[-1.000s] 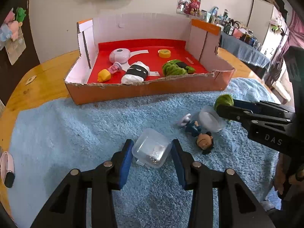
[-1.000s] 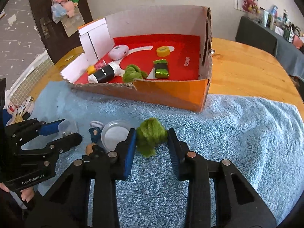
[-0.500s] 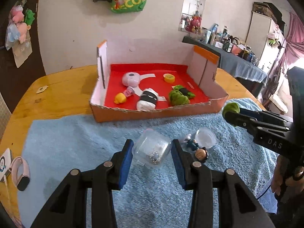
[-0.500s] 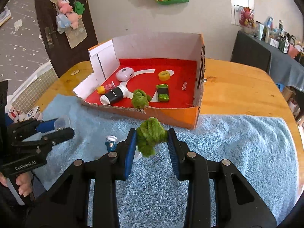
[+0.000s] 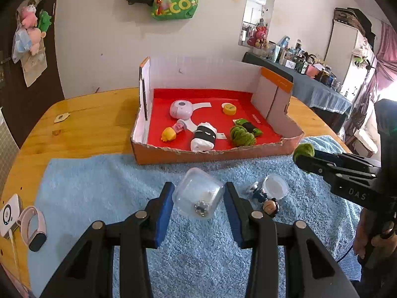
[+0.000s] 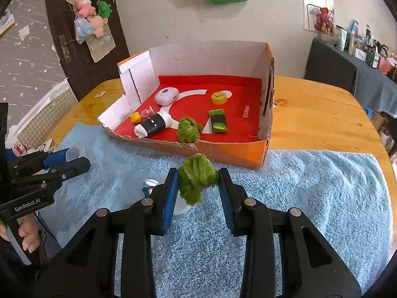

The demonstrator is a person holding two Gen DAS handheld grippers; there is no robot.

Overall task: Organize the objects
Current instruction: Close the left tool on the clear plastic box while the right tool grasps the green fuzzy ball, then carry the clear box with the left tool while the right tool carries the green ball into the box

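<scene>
My left gripper is shut on a clear plastic box with small beads inside and holds it above the blue towel. My right gripper is shut on a green fuzzy ball, also lifted above the towel; it shows at the right of the left wrist view. The cardboard box with a red floor stands behind the towel and holds several small items, among them another green fuzzy ball. A small figurine and a clear round lid lie on the towel.
The towel lies on a round wooden table. A smartwatch and a white card sit at the table's left edge. The box's front wall is low and torn; its back and side walls are tall.
Both grippers have risen from the towel with their objects and come closer to the box's front wall.
</scene>
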